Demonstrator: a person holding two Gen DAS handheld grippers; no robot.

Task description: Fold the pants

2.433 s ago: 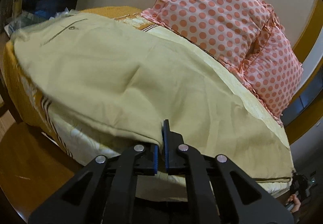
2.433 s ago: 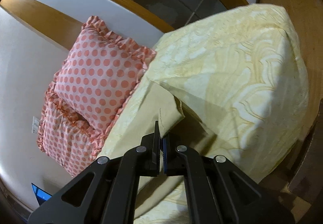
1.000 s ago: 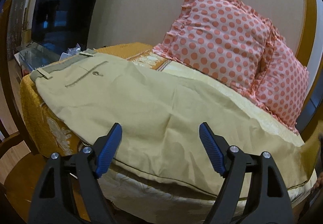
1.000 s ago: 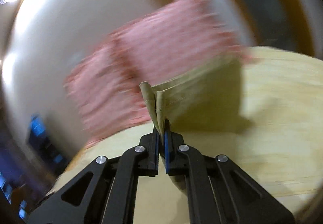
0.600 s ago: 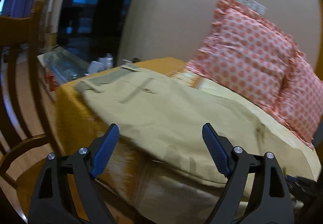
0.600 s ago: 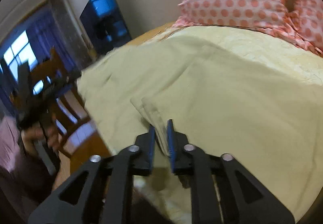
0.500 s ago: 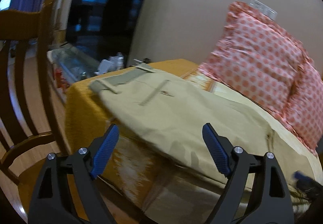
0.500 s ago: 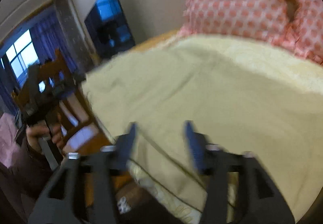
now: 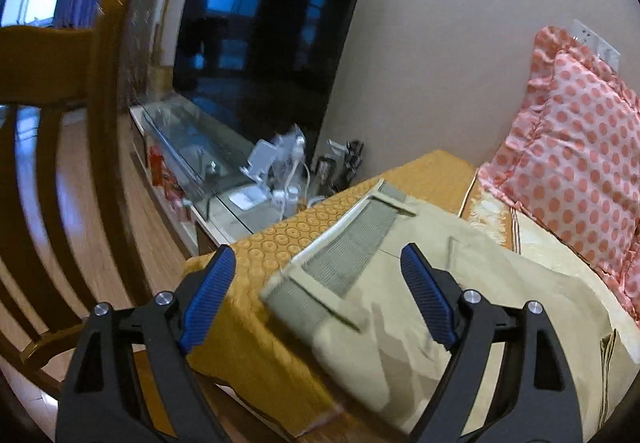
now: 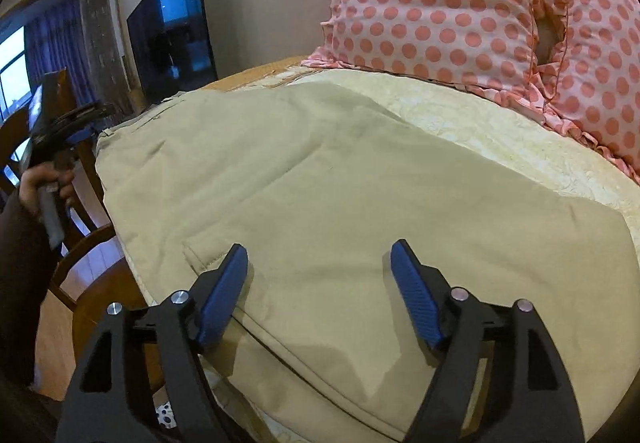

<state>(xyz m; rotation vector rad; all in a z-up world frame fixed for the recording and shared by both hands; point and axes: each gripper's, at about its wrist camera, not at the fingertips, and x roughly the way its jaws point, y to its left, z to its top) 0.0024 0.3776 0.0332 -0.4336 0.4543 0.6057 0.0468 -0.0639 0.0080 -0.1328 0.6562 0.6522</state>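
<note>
On the bed, the khaki cotton pants (image 10: 340, 179) lie flat, both claws wide and empty: left claw (image 9: 318, 301) faces the grey waistband (image 9: 348, 247), right claw (image 10: 320, 291) over the hem fold; next, likely regrip for another fold.

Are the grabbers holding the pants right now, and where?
No. The left gripper and the right gripper are both open, holding nothing. The pants lie loose on the bed.

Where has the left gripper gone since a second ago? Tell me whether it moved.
Yes. The left gripper has swung left: the polka-dot pillow, central earlier, now sits at the right edge, and the jaws frame the pants at their waistband.
</note>
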